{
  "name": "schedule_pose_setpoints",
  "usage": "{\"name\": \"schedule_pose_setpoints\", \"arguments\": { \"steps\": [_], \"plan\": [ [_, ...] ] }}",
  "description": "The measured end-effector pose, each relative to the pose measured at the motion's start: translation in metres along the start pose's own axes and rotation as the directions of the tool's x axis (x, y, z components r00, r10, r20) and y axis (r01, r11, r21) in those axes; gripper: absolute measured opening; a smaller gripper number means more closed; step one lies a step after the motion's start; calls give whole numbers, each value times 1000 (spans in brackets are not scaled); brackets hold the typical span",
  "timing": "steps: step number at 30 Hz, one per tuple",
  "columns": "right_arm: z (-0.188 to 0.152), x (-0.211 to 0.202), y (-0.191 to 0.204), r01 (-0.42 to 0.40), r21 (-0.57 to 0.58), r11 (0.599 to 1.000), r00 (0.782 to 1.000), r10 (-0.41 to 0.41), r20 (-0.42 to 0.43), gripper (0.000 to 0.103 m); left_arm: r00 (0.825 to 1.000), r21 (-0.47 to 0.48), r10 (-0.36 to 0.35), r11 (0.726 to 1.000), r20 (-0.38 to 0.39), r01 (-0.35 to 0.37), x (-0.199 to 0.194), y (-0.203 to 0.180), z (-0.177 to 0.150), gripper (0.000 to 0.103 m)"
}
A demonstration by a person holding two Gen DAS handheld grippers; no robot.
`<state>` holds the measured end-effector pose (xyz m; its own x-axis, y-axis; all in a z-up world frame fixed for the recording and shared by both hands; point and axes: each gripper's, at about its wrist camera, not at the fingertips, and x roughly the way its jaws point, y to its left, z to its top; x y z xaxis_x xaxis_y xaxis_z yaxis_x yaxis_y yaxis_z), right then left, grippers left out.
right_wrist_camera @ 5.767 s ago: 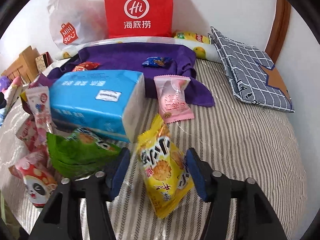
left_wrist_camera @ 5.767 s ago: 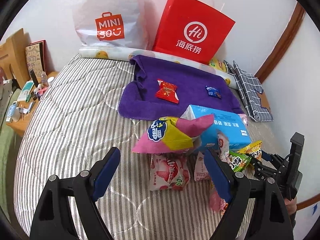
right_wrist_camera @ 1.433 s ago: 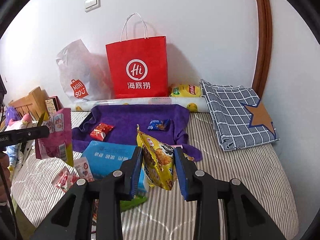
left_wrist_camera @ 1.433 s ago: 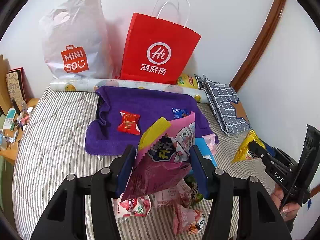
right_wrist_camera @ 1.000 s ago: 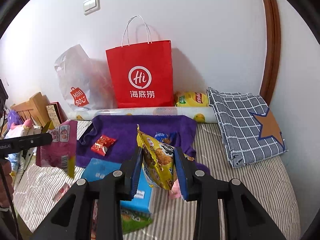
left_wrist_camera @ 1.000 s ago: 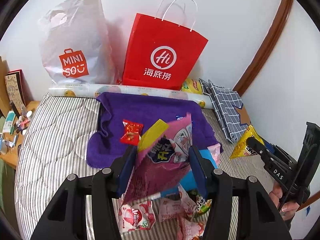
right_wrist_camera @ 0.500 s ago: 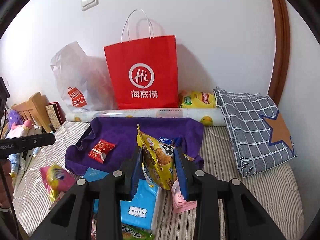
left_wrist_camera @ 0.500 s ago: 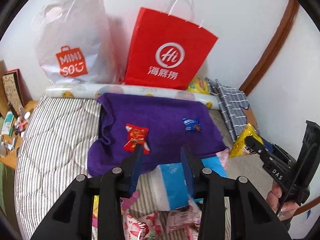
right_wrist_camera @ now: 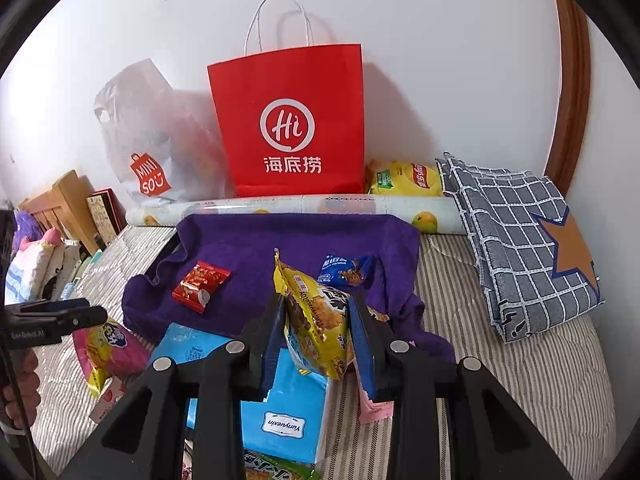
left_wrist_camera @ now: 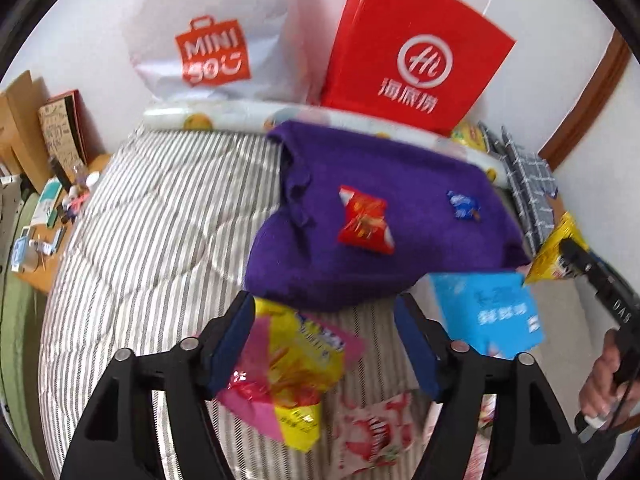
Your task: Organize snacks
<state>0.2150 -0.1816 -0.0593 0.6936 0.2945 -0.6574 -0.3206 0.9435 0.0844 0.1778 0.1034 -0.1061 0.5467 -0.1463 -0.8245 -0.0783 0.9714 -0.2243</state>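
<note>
My left gripper (left_wrist_camera: 326,340) hangs over a pink and yellow snack bag (left_wrist_camera: 288,368) that lies on the striped bed. Its jaws are opening, and the bag shows between them, close to the left finger, with no pad pressing on it. The same bag (right_wrist_camera: 110,346) lies beside a blue tissue pack (right_wrist_camera: 288,400). My right gripper (right_wrist_camera: 316,304) is shut on a yellow biscuit bag (right_wrist_camera: 316,320), held upright above the tissue pack at the near edge of a purple towel (right_wrist_camera: 280,248). On the towel lie a red packet (right_wrist_camera: 200,284) and a small blue packet (right_wrist_camera: 344,268).
A red paper bag (right_wrist_camera: 292,128) and a white plastic bag (left_wrist_camera: 208,40) stand against the back wall behind a printed roll (right_wrist_camera: 320,204). A checked cloth (right_wrist_camera: 520,248) lies at the right. More snack packets (left_wrist_camera: 372,432) lie near me. A cluttered bedside table (left_wrist_camera: 44,220) stands left.
The pink and yellow bag left my left gripper and dropped onto the bed. That gripper then sank over it and its jaws spread. My right gripper moved slightly toward the towel with its bag.
</note>
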Motion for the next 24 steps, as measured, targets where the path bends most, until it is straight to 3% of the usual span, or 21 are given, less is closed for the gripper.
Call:
{"name": "schedule_pose_setpoints", "arguments": {
  "steps": [3, 8, 15, 20, 24],
  "plan": [
    [0, -1, 2, 11, 1, 1000, 1000, -11, 1, 31, 1000, 7, -1, 1000, -21, 1, 5, 6, -8, 74],
    [3, -4, 4, 26, -3, 1000, 1000, -26, -2, 31, 1000, 47, -6, 999, -30, 7, 6, 7, -16, 88],
    [4, -13, 7, 61, -12, 998, 998, -61, 5, 31, 992, 92, 117, 989, -52, -112, 18, 9, -26, 89],
    [5, -21, 9, 84, -18, 996, 996, -83, 10, 31, 996, 42, 85, 996, -30, -83, 11, 22, -27, 71],
    [3, -28, 11, 96, -22, 995, 995, -96, 15, 31, 1000, -11, 6, 1000, -11, -6, -1, 31, -27, 68]
  ]
}}
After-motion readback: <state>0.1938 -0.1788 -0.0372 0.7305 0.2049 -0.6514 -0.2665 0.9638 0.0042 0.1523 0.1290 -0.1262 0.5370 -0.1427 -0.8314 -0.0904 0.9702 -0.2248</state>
